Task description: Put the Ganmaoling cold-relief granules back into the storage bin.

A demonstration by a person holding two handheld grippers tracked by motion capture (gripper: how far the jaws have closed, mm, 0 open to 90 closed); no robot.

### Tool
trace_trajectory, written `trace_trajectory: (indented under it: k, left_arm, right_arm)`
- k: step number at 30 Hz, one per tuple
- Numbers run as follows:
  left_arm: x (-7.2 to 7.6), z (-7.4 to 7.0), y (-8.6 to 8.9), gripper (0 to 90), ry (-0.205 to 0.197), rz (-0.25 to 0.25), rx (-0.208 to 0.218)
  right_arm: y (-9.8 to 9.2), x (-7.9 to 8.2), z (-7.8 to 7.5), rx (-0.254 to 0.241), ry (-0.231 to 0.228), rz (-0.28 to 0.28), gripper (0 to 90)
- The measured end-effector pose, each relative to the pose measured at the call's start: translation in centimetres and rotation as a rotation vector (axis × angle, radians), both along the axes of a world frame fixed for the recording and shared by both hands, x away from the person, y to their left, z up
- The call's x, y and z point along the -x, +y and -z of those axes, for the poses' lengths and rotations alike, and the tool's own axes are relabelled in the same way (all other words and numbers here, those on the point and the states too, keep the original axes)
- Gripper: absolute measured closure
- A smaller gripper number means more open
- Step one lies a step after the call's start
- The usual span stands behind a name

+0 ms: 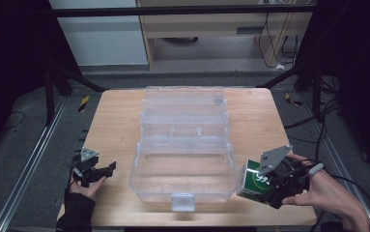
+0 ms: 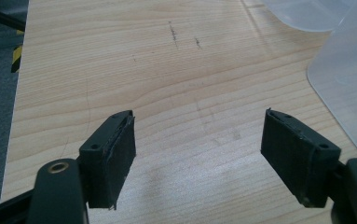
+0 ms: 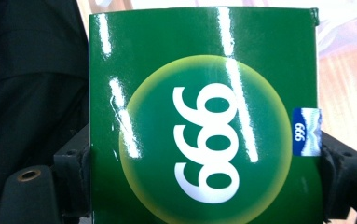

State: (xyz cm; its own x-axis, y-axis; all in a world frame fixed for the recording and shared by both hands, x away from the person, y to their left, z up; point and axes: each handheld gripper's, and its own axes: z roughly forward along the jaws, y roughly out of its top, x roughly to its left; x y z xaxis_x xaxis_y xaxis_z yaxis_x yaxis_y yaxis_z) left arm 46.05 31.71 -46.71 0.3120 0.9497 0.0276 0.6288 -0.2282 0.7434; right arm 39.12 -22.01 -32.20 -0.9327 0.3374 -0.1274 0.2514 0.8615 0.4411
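A clear plastic box (image 1: 182, 181) with its lid swung back stands open in the middle of the wooden table (image 1: 120, 125). Right of its front corner my right gripper (image 1: 269, 186) is shut on a green carton (image 1: 254, 181) printed with white "999"; in the right gripper view the carton (image 3: 204, 121) sits squeezed between both jaws. My left gripper (image 1: 106, 170) rests at the table's front left, open and holding nothing. In the left gripper view its two pads (image 2: 115, 154) stand wide apart over bare wood, with the box's corner (image 2: 348, 79) at the right.
The box's hinged lid (image 1: 185, 104) lies back toward the far edge. Bare wood (image 1: 112, 145) stretches left of the box. A black frame (image 1: 182, 10) and cabinets stand behind the table, with cables (image 1: 327, 121) on the floor at the right.
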Motion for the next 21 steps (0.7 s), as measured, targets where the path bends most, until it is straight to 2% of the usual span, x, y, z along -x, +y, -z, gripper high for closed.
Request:
trace_trajectory:
  k: [13, 21]
  left_arm:
    - [0.0, 0.0, 0.1, 25.7, -0.001, -0.003, 0.002]
    - [0.0, 0.0, 0.2, 25.7, -0.002, -0.004, 0.003]
  right_arm:
    - [2.1, -1.5, -2.2, -0.002, -0.043, -0.038, 16.3]
    - [3.4, -2.9, -3.0, -0.017, -0.063, -0.056, 16.3]
